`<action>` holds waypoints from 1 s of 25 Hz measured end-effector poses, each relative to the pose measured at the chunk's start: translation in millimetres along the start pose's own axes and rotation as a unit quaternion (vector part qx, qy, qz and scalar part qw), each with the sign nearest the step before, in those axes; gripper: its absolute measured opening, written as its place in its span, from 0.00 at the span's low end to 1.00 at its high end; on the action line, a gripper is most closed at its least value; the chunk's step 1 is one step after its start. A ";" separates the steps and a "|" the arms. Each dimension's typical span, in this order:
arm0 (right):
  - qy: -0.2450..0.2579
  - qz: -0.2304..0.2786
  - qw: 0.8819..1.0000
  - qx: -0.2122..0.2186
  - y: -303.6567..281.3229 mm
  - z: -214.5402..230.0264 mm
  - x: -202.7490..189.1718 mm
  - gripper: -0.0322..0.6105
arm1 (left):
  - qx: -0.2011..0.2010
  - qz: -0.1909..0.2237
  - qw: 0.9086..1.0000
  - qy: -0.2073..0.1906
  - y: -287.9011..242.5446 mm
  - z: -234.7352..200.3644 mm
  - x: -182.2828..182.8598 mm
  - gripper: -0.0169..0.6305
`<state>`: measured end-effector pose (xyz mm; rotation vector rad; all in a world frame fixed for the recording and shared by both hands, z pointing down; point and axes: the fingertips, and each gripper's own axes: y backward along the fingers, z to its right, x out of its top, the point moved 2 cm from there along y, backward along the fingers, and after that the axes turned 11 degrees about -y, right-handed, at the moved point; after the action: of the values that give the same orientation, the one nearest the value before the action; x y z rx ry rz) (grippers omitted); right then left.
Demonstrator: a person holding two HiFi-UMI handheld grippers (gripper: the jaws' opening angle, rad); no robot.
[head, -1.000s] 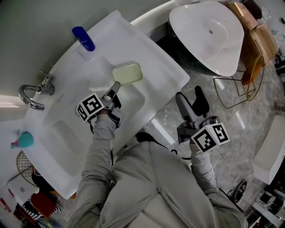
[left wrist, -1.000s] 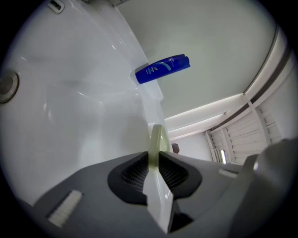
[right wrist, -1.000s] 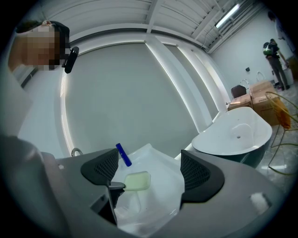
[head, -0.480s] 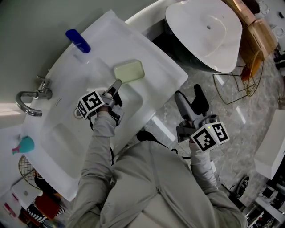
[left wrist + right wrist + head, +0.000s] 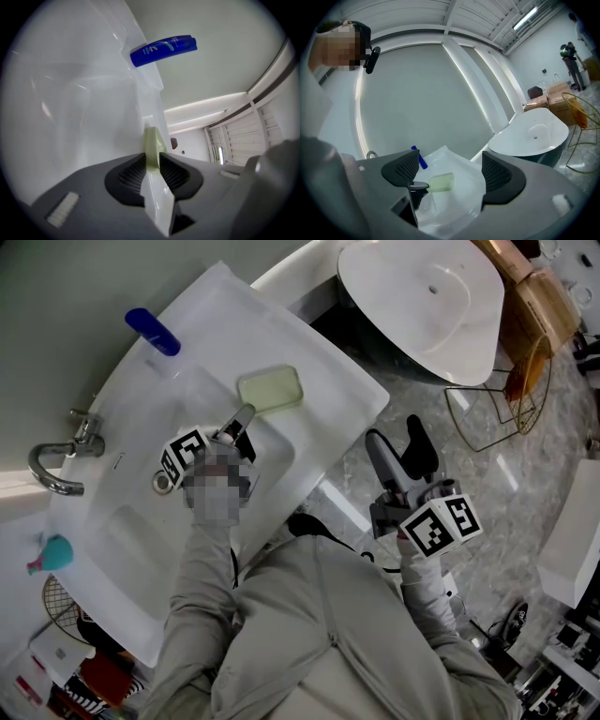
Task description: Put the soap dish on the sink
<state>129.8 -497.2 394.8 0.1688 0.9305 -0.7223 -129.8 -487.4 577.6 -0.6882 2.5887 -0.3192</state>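
The pale green soap dish (image 5: 271,388) lies flat on the rim of the white sink (image 5: 112,521), between the blue bottle (image 5: 152,331) and the sink's right corner. My left gripper (image 5: 241,418) reaches over the bowl and is shut on the dish's near edge. In the left gripper view the dish (image 5: 152,140) shows edge-on between the pads of the left gripper (image 5: 153,161). The right gripper view shows the dish (image 5: 440,182) with the left gripper's tip (image 5: 417,186) at its edge. My right gripper (image 5: 401,454) hangs open and empty over the floor, right of the sink.
A chrome faucet (image 5: 56,470) stands at the sink's left, with a drain (image 5: 164,482) in the bowl. A second white basin (image 5: 422,306) sits at the upper right. Beside it are a wire stand (image 5: 492,399) and cardboard boxes (image 5: 534,296). A teal object (image 5: 49,552) lies far left.
My left gripper has slid the soap dish a little along the rim, away from the blue bottle and toward the sink's right corner. The right gripper has stayed put.
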 end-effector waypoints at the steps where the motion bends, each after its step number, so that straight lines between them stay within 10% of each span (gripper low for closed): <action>1: 0.000 0.000 1.000 0.000 0.1 -0.1 0.2 0.69 | -0.004 0.001 1.000 -0.002 -0.3 1.1 0.1 0.23; 8: -0.002 0.002 1.000 0.003 -0.6 -1.4 0.3 0.69 | -0.025 0.007 0.999 -0.023 -1.7 10.7 4.5 0.39; 19: -0.001 0.001 1.000 0.013 -1.5 -12.8 -2.9 0.69 | 0.041 -0.038 0.979 -0.197 6.1 14.8 0.5 0.59; 25: 0.004 0.002 1.000 0.020 -2.6 -19.8 -5.1 0.69 | 0.046 -0.020 0.973 -0.224 25.4 25.7 8.7 0.59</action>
<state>112.9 -488.2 387.2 0.2084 0.9229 -0.7365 -135.0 -473.0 543.7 -0.6883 2.1220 -0.2589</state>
